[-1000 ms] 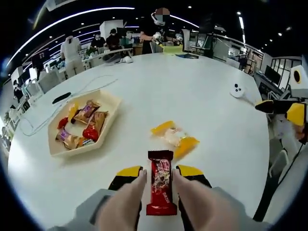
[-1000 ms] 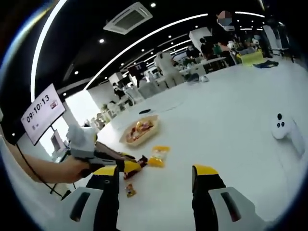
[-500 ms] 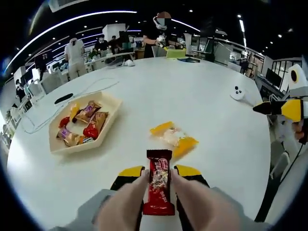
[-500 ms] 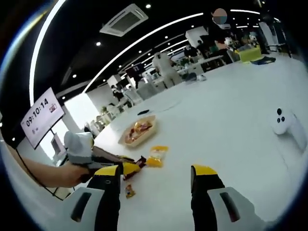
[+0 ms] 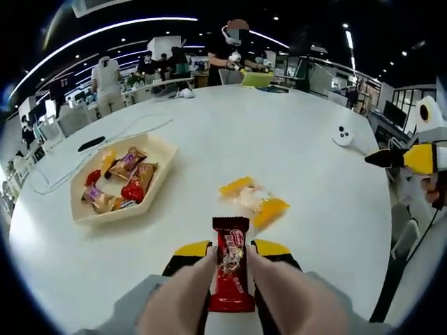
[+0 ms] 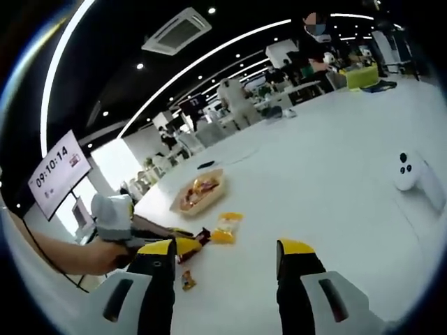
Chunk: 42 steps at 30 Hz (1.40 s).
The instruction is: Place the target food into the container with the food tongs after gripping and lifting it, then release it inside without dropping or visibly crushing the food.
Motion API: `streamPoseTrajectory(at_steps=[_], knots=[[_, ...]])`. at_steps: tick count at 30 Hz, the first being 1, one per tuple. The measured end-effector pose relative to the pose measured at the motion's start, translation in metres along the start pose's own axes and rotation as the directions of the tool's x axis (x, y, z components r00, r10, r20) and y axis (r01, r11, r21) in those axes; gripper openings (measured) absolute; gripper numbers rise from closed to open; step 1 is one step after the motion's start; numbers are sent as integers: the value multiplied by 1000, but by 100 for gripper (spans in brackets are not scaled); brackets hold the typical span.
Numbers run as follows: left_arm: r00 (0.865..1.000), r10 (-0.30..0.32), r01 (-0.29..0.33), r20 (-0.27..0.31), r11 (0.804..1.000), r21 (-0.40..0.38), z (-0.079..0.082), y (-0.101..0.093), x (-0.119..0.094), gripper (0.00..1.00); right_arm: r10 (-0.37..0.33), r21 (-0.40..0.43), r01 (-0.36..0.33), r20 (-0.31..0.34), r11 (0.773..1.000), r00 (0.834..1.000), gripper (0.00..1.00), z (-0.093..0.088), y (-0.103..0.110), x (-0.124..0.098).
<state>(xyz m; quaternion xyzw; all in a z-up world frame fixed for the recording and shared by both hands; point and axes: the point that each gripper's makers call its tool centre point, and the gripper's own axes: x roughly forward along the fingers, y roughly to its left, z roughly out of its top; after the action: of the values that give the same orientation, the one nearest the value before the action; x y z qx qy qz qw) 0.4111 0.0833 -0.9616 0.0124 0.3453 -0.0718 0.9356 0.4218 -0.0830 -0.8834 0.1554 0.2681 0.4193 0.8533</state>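
left gripper [image 5: 231, 251]: jaws clamped on red snack bar [image 5: 231, 272], bottom centre, between jaw tips | tray [image 5: 162, 150] of sweets: middle left | yellow packet [image 5: 253, 198]: just above bar | right gripper [image 6: 227, 255]: jaws apart, nothing between

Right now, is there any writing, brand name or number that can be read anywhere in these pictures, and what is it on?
"09:10:14" on the white clock screen hanging at the left of the right gripper view.
Red candy bar held by the left gripper: print on the wrapper too blurred to read.
Yellow snack packet on the table: no readable text.
Wrapped sweets in the tray: labels too small to read.
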Motion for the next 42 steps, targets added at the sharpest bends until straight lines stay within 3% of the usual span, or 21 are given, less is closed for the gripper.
streamPoseTrajectory(at_steps=[3, 6, 10, 13, 42], knots=[[999, 26, -27, -45, 999, -40, 0, 1, -1, 20, -6, 10, 6, 24, 1000, 1000, 59, 5, -1, 0], [1000, 12, -13, -29, 999, -47, 3, -1, -1, 20, 14, 8, -14, 33, 1000, 999, 59, 7, 6, 0], [1000, 2, -3, -19, 999, -37, 5, -2, -7, 20, 78, -33, -78, -8, 996, 997, 60, -3, 24, 10], [1000, 5, -5, -12, 999, -40, 6, 4, -12, 20, 88, -53, -88, -13, 995, 996, 60, -1, 29, 14], [998, 39, -34, 40, 992, -124, 16, 39, -54, 20, 101, -77, -102, -15, 992, 995, 63, -8, 33, 12]])
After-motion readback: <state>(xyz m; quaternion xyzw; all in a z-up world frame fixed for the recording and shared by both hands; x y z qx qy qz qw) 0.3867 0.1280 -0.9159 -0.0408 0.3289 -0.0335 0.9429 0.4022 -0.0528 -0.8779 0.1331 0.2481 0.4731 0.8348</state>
